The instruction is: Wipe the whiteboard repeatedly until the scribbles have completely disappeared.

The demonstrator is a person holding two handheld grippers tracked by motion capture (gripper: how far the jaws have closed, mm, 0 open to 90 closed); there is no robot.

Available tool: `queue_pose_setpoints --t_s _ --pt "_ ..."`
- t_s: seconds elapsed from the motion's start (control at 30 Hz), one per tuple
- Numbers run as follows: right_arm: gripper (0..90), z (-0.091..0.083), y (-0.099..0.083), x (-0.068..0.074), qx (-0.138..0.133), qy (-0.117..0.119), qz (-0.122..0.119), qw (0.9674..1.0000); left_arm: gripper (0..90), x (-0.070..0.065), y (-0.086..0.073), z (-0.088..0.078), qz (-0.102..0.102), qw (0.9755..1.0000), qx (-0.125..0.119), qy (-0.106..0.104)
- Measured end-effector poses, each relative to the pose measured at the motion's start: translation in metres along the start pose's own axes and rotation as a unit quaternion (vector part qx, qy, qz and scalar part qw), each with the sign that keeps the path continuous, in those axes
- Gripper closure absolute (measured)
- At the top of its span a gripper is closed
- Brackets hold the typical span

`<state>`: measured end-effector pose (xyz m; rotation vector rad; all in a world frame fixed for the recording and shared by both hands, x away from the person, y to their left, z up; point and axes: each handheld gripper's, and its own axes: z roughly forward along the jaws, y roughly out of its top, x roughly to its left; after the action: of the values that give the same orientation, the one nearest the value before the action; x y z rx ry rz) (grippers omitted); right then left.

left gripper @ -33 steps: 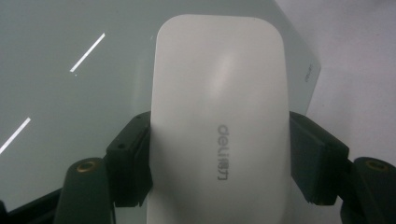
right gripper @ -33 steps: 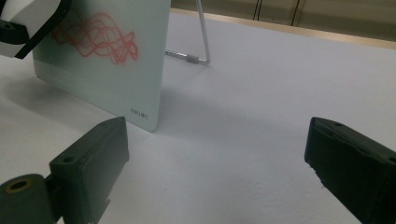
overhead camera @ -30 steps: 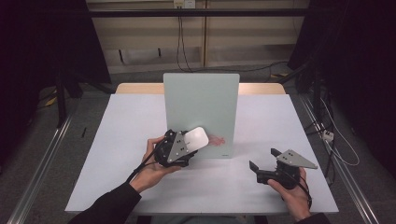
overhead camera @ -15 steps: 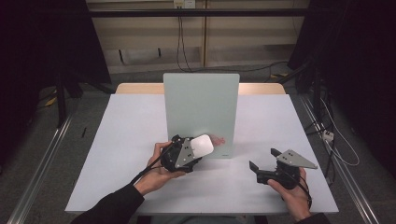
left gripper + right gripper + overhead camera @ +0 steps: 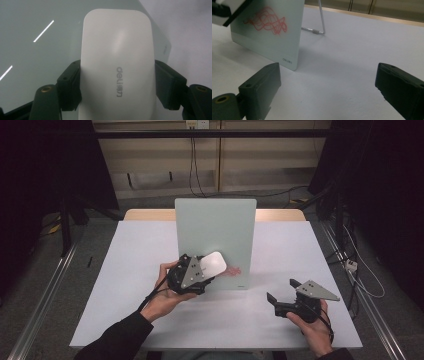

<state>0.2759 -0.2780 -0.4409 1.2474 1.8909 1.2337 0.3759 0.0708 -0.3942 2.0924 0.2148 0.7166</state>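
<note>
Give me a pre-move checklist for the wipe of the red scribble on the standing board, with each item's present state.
1. Left gripper shut on the white eraser: ok, both pads press its sides.
2. Eraser near the red scribble: ok, it sits just beside the marks in the high view.
3. Eraser face flat against the board: cannot tell.
4. Board upright on its wire stand: ok.
5. Right gripper out of the wipe path: ok, open and empty, off to the board's side over the table.
6. Scribble cleared: not ok, red lines remain.
</note>
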Motion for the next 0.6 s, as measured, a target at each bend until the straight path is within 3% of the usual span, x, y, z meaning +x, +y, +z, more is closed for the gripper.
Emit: queue_pose_setpoints --t_s 0.07,0.2,0.6 --pt "6.4 0.0 0.0 0.0 -0.001 0.0 -0.001 1.0 31.2 0.006 0.001 -0.004 -0.015 0.9998 -0.012 0.009" --pt "6.4 0.0 0.0 0.0 0.001 0.001 0.0 1.0 31.2 0.005 -0.001 -0.004 -0.005 0.9999 -0.009 0.012" --pt "6.4 0.0 0.0 0.0 0.0 0.001 0.0 1.0 31.2 -0.015 -0.005 0.011 0.014 0.9997 0.008 -0.019"
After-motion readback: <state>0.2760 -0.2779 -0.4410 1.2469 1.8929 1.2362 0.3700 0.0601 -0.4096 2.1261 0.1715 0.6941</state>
